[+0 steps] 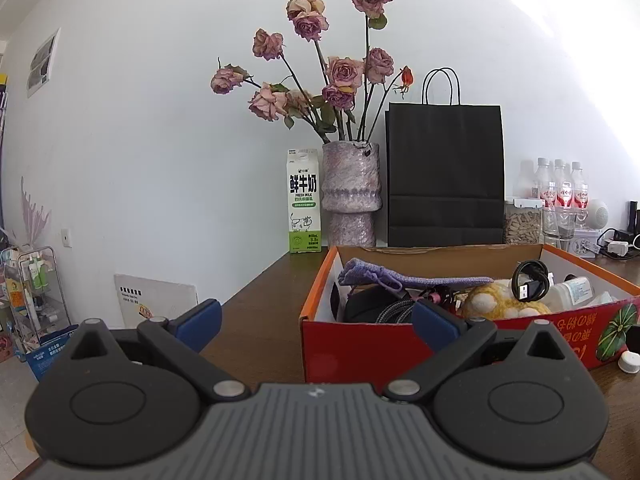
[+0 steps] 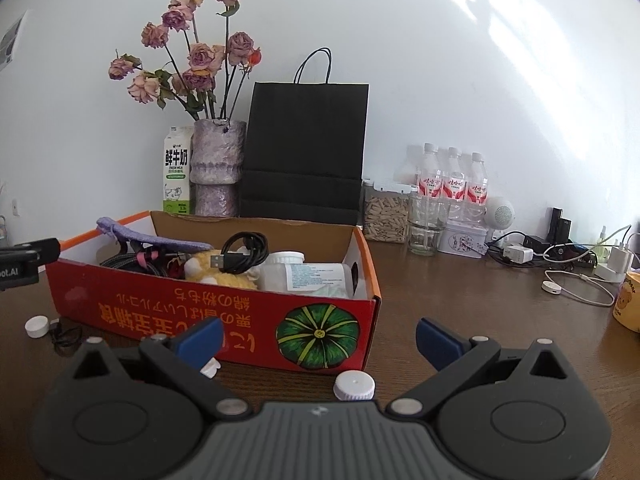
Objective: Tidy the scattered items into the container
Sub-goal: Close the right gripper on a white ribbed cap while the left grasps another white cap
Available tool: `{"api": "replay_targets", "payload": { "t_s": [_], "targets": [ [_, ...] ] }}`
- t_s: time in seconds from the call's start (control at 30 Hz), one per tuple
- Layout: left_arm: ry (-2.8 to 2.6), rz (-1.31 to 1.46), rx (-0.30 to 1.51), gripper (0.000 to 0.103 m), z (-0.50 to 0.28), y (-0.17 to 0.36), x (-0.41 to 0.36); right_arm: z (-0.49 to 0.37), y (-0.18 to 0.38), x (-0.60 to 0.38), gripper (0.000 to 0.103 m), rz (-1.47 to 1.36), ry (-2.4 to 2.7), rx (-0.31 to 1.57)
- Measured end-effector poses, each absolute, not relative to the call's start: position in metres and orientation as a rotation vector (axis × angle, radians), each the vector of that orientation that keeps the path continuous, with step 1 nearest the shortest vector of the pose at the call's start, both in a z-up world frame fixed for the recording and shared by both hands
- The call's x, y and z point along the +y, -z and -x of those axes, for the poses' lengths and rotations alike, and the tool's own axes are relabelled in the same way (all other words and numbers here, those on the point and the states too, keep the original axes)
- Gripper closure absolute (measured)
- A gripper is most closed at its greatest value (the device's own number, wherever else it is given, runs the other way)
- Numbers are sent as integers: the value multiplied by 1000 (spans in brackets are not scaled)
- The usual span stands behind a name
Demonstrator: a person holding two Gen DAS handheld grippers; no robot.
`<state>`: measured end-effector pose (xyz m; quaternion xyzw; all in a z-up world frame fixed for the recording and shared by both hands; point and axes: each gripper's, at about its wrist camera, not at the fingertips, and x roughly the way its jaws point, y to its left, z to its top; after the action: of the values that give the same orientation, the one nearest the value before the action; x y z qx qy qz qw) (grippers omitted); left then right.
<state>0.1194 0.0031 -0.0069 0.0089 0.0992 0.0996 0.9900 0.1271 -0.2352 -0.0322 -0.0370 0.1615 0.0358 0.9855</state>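
Both of your tools are spread wide and hold nothing. Your left tool (image 1: 316,314) hovers low over the brown table (image 1: 260,320), aimed at the left corner of the red cardboard box (image 1: 360,352), which serves as the container. Your right tool (image 2: 318,336) faces the box's long printed side (image 2: 224,312), placed, it seems, to reach what lies loose in front of it.

The box is already well filled: a lilac cloth (image 2: 160,240) drapes over the left end, a coiled black USB cable (image 2: 244,254) rests on a yellow plush toy (image 2: 224,272), and a clear plastic bottle (image 2: 308,276) lies on its side at the right end.

Some items are not yet inside. A white bottle cap (image 2: 354,386) sits on the table just before the box, between your right tool's blue pads. Another white cap (image 2: 38,326) and a small black cord (image 2: 64,336) lie near the box's left corner, and a small white piece (image 2: 210,368) shows beside the left pad.

Behind the box stand a milk carton (image 2: 176,172), a vase of dried roses (image 2: 216,168), a black paper bag (image 2: 304,152) and water bottles (image 2: 452,184). The box's front wall is what you must lift over.
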Motion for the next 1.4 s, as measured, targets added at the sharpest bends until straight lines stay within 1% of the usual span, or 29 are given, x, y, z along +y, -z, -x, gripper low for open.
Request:
{"api": "replay_targets", "payload": {
  "t_s": [0.47,1.03,1.2,1.23,1.27,1.33,1.4],
  "targets": [
    [-196,-29,291,0,-108,9,19,-118,36,-249,1,46,-65,391],
    [-154,-53,525,0,-125,22,38,-128,48,-273,3,-14,-27,543],
    [-175,-15,577,0,-131,27,46,-131,50,-273,3,-11,-28,572],
    [-175,-8,598,2,-134,28,47,-133,51,-273,3,-13,-26,581],
    [-174,-1,621,6,-137,30,49,-135,52,-273,4,-13,-25,594],
    [-168,13,671,12,-144,34,52,-139,53,-273,7,-12,-20,622],
    [-167,34,671,13,-144,34,56,-144,56,-273,7,-14,-20,655]
  ]
}}
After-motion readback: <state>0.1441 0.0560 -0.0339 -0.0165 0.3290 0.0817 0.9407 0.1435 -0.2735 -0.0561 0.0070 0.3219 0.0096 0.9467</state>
